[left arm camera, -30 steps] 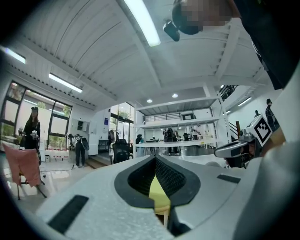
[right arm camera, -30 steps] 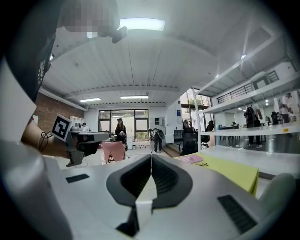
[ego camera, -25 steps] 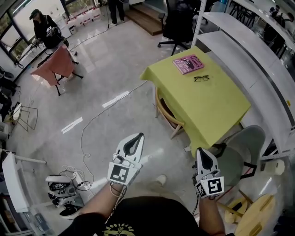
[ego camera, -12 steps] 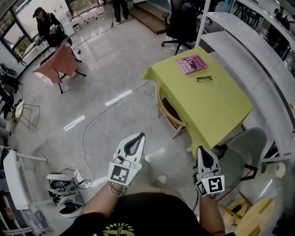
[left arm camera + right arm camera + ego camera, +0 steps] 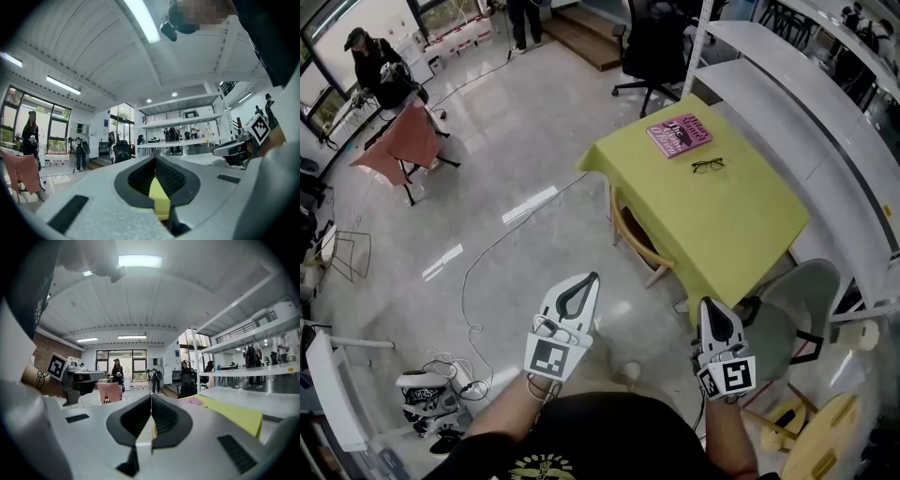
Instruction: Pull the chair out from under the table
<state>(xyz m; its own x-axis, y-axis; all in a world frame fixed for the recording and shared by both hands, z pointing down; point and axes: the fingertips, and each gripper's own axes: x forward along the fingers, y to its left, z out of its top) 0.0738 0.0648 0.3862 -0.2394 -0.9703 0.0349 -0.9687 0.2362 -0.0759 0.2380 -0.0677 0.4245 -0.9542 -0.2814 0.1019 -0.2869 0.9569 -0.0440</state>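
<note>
**Both grippers shut and empty; chair under table**

Lower centre of frame: left gripper [image 5: 589,279] and right gripper [image 5: 711,305], jaws pressed together, nothing between them, both well apart from the chair. Centre: wooden chair [image 5: 630,234] tucked under the yellow table [image 5: 722,225]. Upper centre: pink book [image 5: 679,133] and glasses [image 5: 708,166] on the tabletop.

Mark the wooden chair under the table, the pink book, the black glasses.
Curved wooden chair [image 5: 628,239]: head view, back rail.
Pink paperback book [image 5: 679,133]: head view, cover centre.
Black-rimmed glasses [image 5: 708,166]: head view, bridge.
</note>
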